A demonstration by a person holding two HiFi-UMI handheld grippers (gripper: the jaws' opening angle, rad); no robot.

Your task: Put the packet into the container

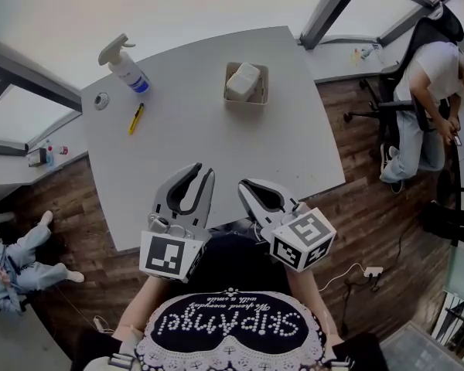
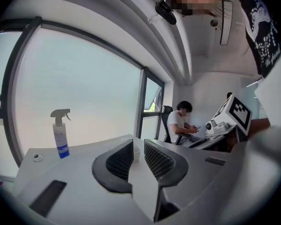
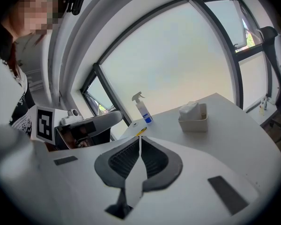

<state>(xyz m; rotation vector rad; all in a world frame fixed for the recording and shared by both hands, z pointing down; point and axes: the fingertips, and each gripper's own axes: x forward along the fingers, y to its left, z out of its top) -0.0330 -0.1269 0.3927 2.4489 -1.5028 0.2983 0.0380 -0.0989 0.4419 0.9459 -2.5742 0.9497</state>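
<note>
The white packet (image 1: 243, 79) lies inside the small beige container (image 1: 260, 97) at the far side of the grey table (image 1: 309, 153); in the right gripper view the container (image 3: 194, 122) holds the packet (image 3: 189, 108) well ahead and to the right. Both grippers hover over the table's near edge, far from the container. My left gripper (image 1: 203, 173) is open by a narrow gap with nothing between its jaws (image 2: 138, 145); the container (image 2: 136, 154) shows small through that gap. My right gripper (image 1: 249, 186) is shut and empty, its tips meeting (image 3: 139, 138).
A spray bottle (image 1: 126, 66), a yellow pen (image 1: 136, 118) and a small round object (image 1: 101, 100) sit on the table's far left. A person sits in an office chair (image 1: 425, 91) to the right. Windows surround the table.
</note>
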